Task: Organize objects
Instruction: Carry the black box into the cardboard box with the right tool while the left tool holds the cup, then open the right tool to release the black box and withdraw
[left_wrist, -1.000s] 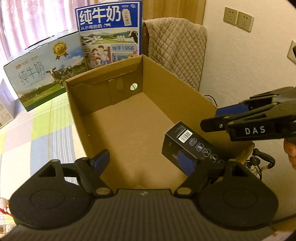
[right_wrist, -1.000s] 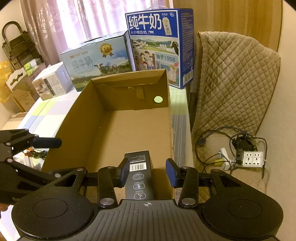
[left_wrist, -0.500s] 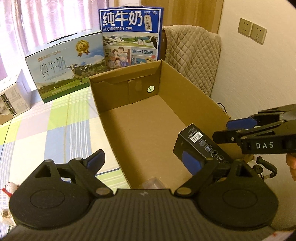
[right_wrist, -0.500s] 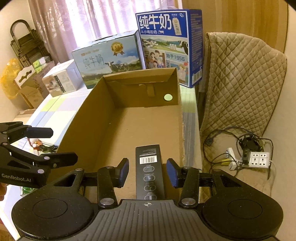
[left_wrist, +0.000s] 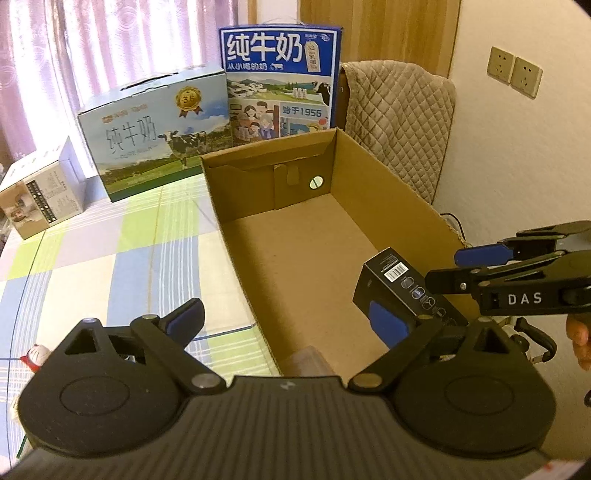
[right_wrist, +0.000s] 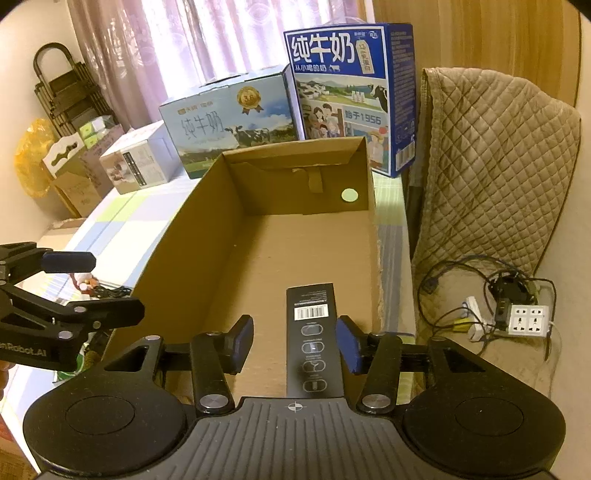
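Tongs on your right, are they actually pinching that black box? Looks loose to me.

Reply: Loose, yeah. Your right tongs are spread apart. The black box lies lengthwise between the fingers, barcode up. The right pad sits right at its edge, and there's a clear gap to the left one. It's at the near right end of the cardboard carton, beside the right wall. From your left wrist view the black box looks tilted, far end raised. Can't tell if it rests on the carton floor.

And your left tongs?

Reply: Wide apart too, holding nothing. They hang over the carton's near left wall, one finger over the table with its checked cloth, the other over the carton's inside. From there your right tongs poke in from the right edge.

What's further back?

Reply: The rest of the carton looks bare inside. Behind its far wall stand a pale blue milk case and a taller dark blue milk case. A small white box sits off to the left. A quilted cover is to the right of the table, with a power strip and cables below it.
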